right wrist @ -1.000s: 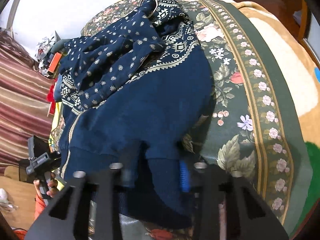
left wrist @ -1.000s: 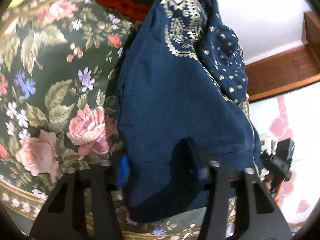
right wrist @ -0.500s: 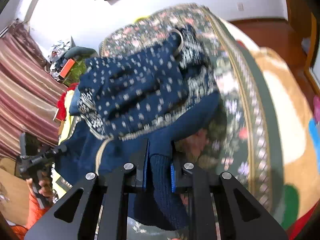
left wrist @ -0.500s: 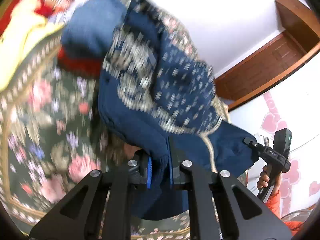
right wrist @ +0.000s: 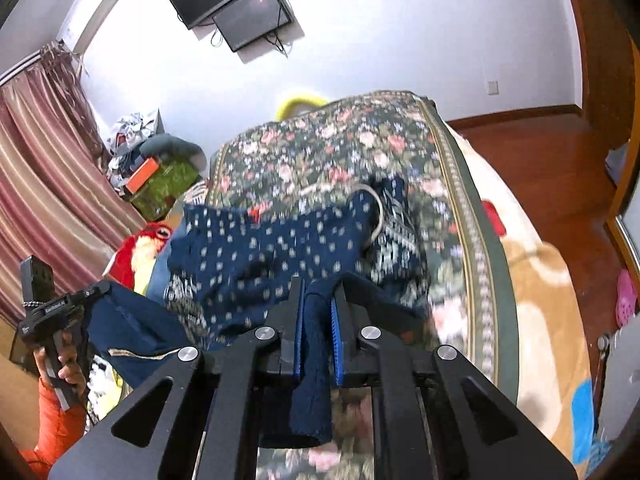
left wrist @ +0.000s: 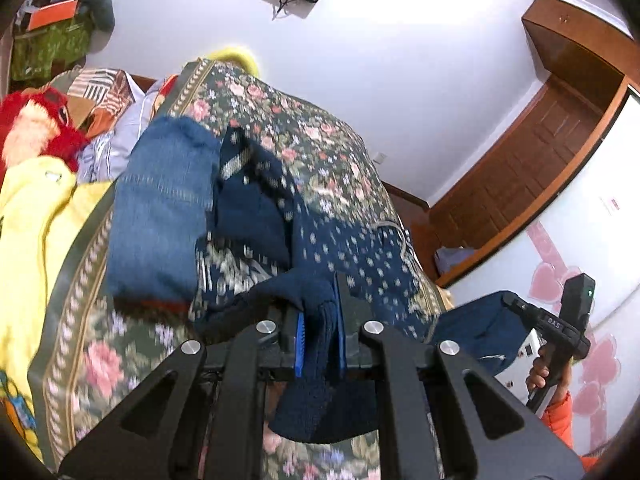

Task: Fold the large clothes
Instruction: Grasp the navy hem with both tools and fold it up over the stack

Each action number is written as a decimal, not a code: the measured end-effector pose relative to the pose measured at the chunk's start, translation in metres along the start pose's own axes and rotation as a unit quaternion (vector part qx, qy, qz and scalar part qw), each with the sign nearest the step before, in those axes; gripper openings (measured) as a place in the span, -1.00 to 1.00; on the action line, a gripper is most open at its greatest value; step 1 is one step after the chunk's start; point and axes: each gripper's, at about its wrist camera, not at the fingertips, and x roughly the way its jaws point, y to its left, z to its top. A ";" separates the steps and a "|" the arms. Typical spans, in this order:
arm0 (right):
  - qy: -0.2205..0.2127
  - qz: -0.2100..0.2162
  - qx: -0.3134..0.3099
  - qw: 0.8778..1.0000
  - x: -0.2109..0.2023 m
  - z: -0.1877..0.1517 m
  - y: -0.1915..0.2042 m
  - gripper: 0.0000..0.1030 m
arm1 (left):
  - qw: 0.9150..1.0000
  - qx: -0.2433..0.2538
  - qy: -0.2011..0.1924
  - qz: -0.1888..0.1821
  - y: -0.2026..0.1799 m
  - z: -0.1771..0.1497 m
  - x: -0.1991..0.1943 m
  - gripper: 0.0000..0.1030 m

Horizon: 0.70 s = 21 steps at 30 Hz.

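Spreading across both views, a bed (right wrist: 472, 216) under a dark green floral cover (left wrist: 320, 136), with wood floor (right wrist: 540, 144) beyond. Lying on that cover, and lifted off it at the near edge, a large navy sweater (right wrist: 272, 256) with pale dots and patterned bands. Beside it in the left view, folded blue jeans (left wrist: 160, 216), touching the sweater's far side. Further left, a yellow garment (left wrist: 36, 208) and a red plush toy (left wrist: 36, 128). High on the wall, a dark screen (right wrist: 252, 16).

Clamped on a ribbed navy hem of the sweater, the left gripper (left wrist: 321, 338), fingers (left wrist: 300, 340) nearly closed with only the knit between the blue pads, fabric hanging down below them. Gripping another stretch of the same ribbed hem, the right gripper (right wrist: 316, 336), fingers (right wrist: 335, 340) likewise pressed tight on the cloth. Visible at the edge of each view, the opposite handle held in a bare hand (right wrist: 68, 364) with an orange sleeve.
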 end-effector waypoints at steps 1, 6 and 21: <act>-0.001 -0.002 -0.001 1.000 0.003 0.004 0.000 -0.81 | 1.000 -0.005 -0.002 0.002 0.001 0.008 0.007 -0.78; -0.005 -0.012 0.007 1.000 0.037 0.032 -0.014 -0.82 | 0.999 -0.032 -0.003 0.008 0.016 0.036 0.038 -0.78; 0.052 -0.079 0.000 0.996 0.161 0.073 -0.054 -0.82 | 0.994 -0.050 0.043 0.090 0.075 0.080 0.155 -0.77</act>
